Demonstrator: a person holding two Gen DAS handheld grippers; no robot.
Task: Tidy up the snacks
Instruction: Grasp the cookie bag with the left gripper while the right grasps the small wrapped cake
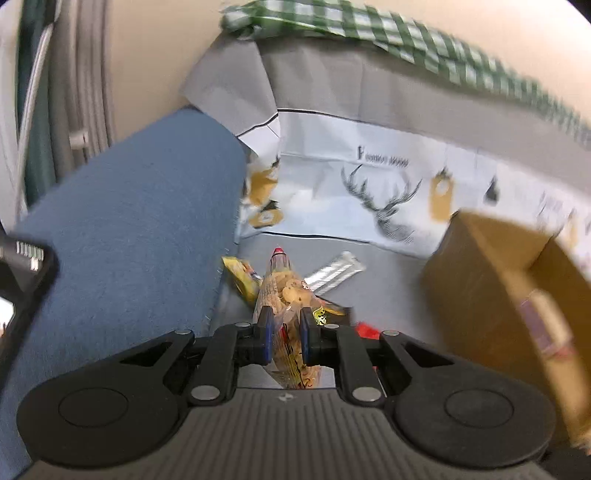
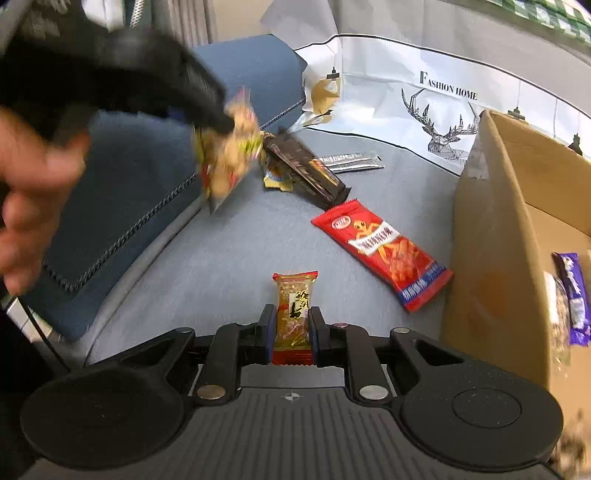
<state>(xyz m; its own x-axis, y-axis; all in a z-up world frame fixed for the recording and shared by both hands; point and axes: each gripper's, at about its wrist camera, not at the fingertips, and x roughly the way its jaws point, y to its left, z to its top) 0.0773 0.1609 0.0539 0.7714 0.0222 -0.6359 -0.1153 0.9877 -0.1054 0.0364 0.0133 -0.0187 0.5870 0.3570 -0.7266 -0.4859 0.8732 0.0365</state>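
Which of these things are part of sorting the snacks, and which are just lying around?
Part of the job:
- clear cracker bag in left gripper
- peanut bar in right gripper
- red snack packet
- dark wrapper
- silver packet
- cardboard box

Lying about:
- blue cushion
- deer-print sheet
- green checked cloth

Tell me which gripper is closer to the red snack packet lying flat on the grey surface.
Right. The right gripper, shut on a peanut bar, sits just beside the red packet. The left gripper, holding a cracker bag, is lifted farther back by the blue cushion.
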